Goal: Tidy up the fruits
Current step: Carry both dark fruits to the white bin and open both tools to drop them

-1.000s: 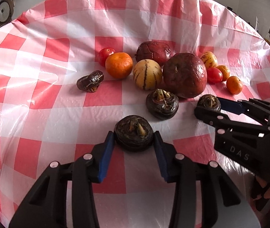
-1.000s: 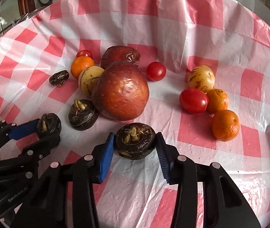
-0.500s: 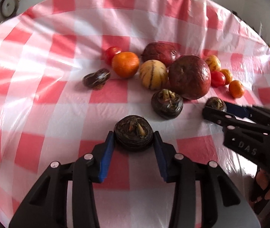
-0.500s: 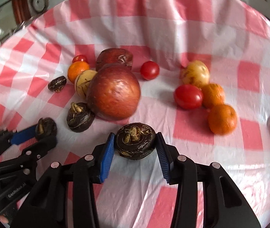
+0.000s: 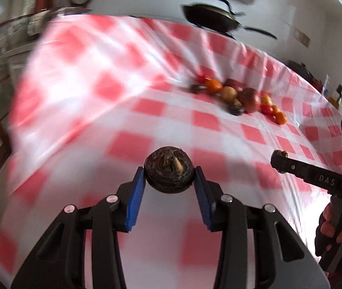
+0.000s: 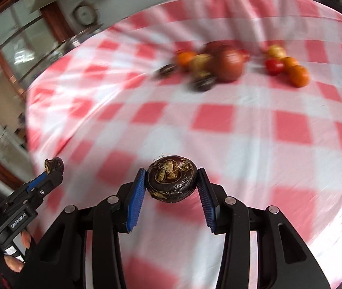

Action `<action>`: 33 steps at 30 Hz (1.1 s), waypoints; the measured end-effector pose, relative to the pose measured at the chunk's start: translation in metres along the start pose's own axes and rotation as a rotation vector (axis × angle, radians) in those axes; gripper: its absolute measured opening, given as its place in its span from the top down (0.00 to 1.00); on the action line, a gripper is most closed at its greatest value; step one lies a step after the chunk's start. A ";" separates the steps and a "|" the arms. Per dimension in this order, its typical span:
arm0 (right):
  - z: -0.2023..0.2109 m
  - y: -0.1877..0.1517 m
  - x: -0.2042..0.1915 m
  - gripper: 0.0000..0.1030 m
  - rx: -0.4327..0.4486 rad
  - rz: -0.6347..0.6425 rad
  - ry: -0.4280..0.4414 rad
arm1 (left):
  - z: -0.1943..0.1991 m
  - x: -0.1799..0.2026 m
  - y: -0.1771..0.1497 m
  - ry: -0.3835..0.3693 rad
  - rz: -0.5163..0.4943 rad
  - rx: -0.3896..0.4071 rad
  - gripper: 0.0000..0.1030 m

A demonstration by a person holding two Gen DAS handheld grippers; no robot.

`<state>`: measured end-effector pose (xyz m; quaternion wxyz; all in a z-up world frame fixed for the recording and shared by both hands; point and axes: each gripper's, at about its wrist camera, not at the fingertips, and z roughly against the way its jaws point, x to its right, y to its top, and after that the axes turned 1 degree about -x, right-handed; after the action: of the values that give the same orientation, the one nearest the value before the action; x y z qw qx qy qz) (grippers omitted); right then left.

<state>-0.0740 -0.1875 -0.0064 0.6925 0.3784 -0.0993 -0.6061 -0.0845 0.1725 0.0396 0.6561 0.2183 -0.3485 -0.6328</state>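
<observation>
Checked tablecloth (image 5: 132,101); two grippers, left gripper (image 5: 169,187), right gripper (image 6: 172,187), one water chestnut (image 5: 169,172) each

The far fruit pile (image 5: 238,96) is smeared by motion blur; single fruits blend together, and their kinds are hard to tell. The checked tablecloth (image 6: 219,120) blurs too. The person's hand (image 5: 334,231) is cut off at the frame's edge.

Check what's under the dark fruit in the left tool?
The fruit sits clamped in the left tool, lifted. Under it shows only blurred checked cloth, with nothing else visible. The patch straight beneath and the fruit's underside are hidden.
</observation>
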 end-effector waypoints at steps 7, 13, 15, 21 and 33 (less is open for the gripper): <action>-0.003 -0.040 -0.100 0.59 -0.052 0.194 0.112 | 0.089 -0.087 -0.055 0.077 0.115 0.074 0.60; 0.002 -0.086 -0.186 0.58 -0.090 0.387 0.230 | 0.133 -0.149 -0.109 0.162 0.211 0.059 0.60; 0.003 -0.100 -0.208 0.58 -0.100 0.453 0.256 | 0.138 -0.169 -0.127 0.183 0.261 0.035 0.60; 0.001 -0.152 -0.271 0.58 -0.159 0.661 0.351 | 0.147 -0.225 -0.179 0.271 0.400 -0.025 0.60; -0.105 -0.288 -0.336 0.58 -0.535 1.009 0.225 | 0.107 -0.277 -0.251 0.412 0.497 -0.278 0.60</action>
<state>-0.3141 0.1684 -0.1569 0.9735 0.1581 -0.0366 -0.1611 -0.3212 0.4355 -0.1221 0.8701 0.1581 -0.1618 -0.4379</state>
